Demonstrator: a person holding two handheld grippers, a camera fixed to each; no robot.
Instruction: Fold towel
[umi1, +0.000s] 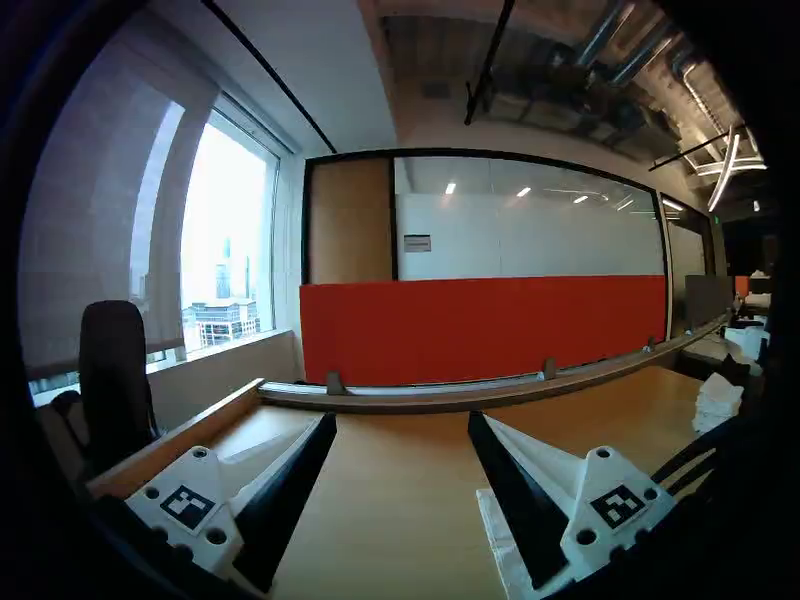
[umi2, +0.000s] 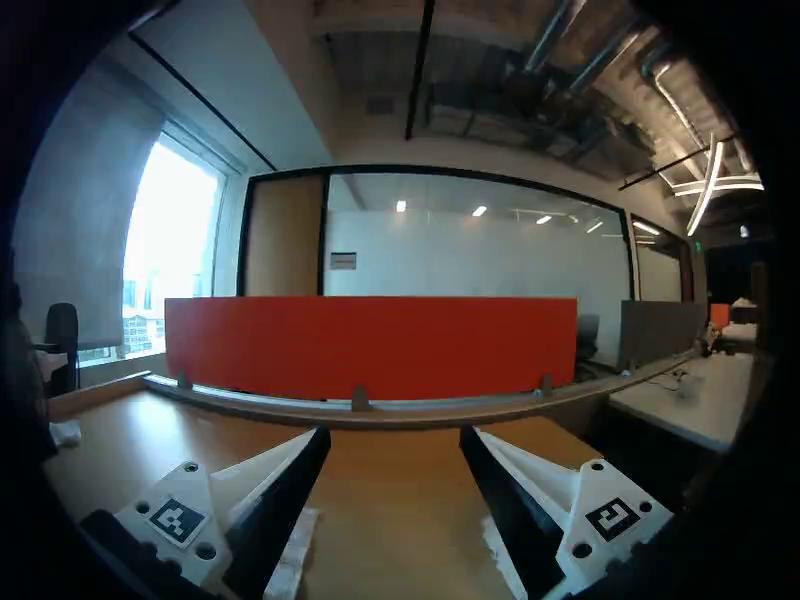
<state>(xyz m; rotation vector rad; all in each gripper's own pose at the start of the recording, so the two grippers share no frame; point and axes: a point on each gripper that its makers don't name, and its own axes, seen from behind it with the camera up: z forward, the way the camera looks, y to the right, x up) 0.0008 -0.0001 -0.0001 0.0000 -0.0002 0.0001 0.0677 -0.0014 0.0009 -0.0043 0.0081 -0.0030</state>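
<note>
In the left gripper view my left gripper (umi1: 400, 432) hangs open over the wooden desk (umi1: 400, 500), nothing between its fingers. A strip of white towel (umi1: 498, 545) lies on the desk under its right finger. In the right gripper view my right gripper (umi2: 395, 440) is also open over the desk (umi2: 400, 510). White towel edges (umi2: 295, 550) peek out beneath its left finger and beside its right finger, with bare wood between them. A stack of folded white cloth (umi1: 718, 400) rests at the desk's far right in the left gripper view.
A red divider panel (umi1: 480, 328) on a grey rail closes off the far edge of the desk. A black chair (umi1: 115, 380) stands at the left by the window. Another white desk (umi2: 700, 395) lies to the right. A small white cloth (umi2: 65, 432) sits at the left edge.
</note>
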